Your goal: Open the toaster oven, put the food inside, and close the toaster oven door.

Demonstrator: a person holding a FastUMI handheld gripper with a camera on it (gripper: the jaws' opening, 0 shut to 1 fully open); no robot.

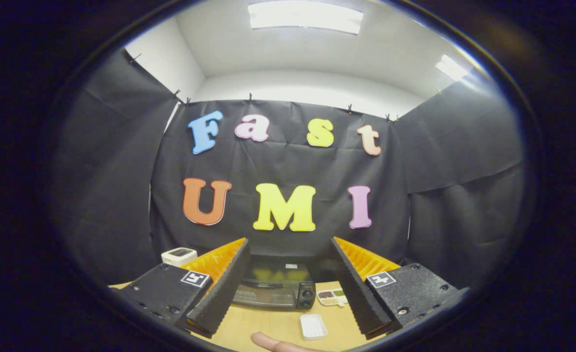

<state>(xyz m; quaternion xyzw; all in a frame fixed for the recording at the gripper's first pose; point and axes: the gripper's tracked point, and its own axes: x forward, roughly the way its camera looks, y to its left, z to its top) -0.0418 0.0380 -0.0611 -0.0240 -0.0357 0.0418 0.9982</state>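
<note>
A black toaster oven (274, 289) stands on the wooden table against the back cloth, its door closed, with knobs at its right side. It lies beyond my fingers, seen in the gap between them. My gripper (288, 288) is open, held well above the table, with nothing between its fingers. To the right of the oven lies a small white plate of food (332, 296) with brown and green bits. Nearer to me sits an empty white rectangular tray (313, 326).
A small white timer-like box (179, 255) stands at the back left of the wooden table (268, 327). A person's fingertip (273, 342) shows at the table's near edge. Black cloth walls close in the booth on all sides.
</note>
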